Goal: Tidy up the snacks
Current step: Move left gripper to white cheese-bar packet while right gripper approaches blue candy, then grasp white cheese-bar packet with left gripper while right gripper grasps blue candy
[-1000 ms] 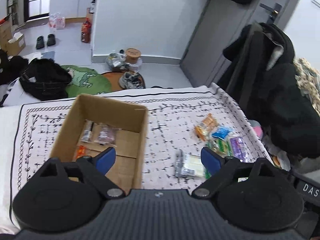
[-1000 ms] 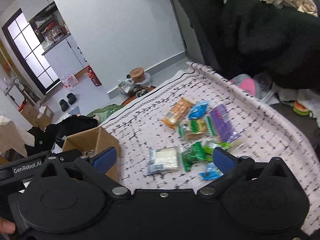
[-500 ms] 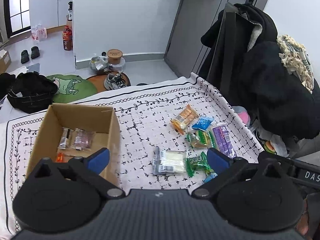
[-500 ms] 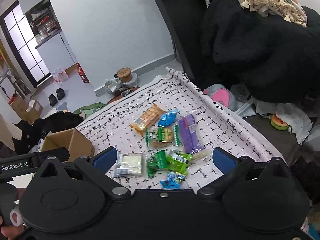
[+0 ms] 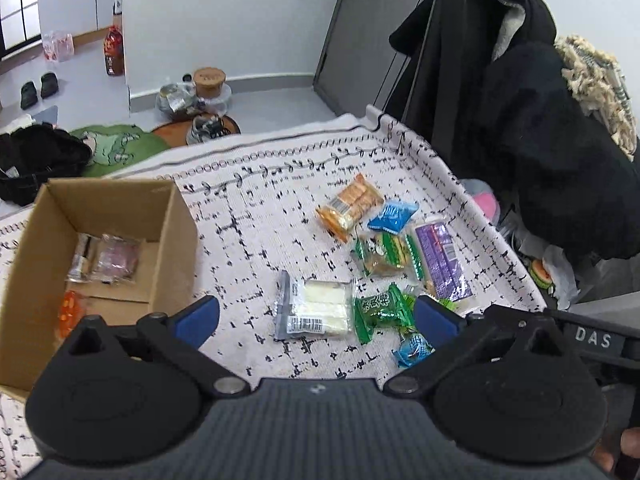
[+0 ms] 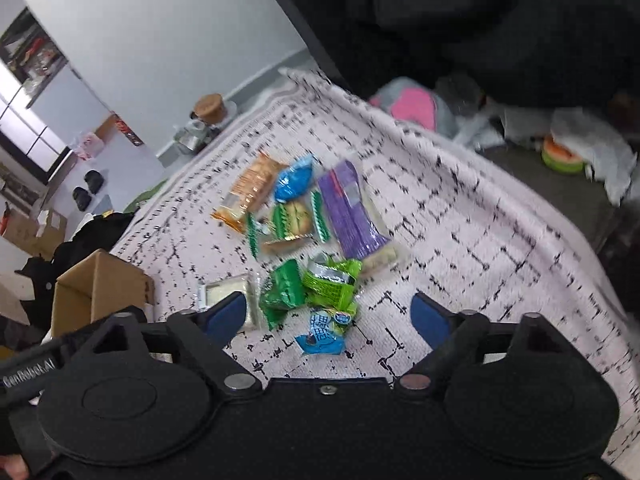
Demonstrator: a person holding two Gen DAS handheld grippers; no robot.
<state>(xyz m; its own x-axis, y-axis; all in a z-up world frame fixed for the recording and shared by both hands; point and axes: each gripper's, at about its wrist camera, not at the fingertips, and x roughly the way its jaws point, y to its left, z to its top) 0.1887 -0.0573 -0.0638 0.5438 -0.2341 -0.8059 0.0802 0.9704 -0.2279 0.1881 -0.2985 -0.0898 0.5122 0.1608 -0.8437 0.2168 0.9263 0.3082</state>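
Observation:
Several snack packets lie on a patterned cloth: a white wafer pack [image 5: 316, 310], a dark green packet [image 5: 380, 312], a small blue packet [image 5: 412, 350], a purple pack [image 5: 438, 260], an orange cracker pack [image 5: 348, 206] and a blue packet [image 5: 392, 216]. A cardboard box [image 5: 172, 240] at the left holds a few packets. My left gripper [image 5: 316, 322] is open above the white pack. My right gripper [image 6: 326, 320] is open just above the small blue packet [image 6: 324, 332], with green packets [image 6: 328, 280] beyond it.
The cloth's right edge [image 5: 480, 216] drops off toward dark coats [image 5: 552, 140] and clutter on the floor. The box also shows at the left of the right wrist view [image 6: 96, 288]. Shoes and bags lie on the floor behind the table.
Both grippers have moved right, away from the box and toward the snack pile. The right gripper has dropped lower over the small blue and green packets.

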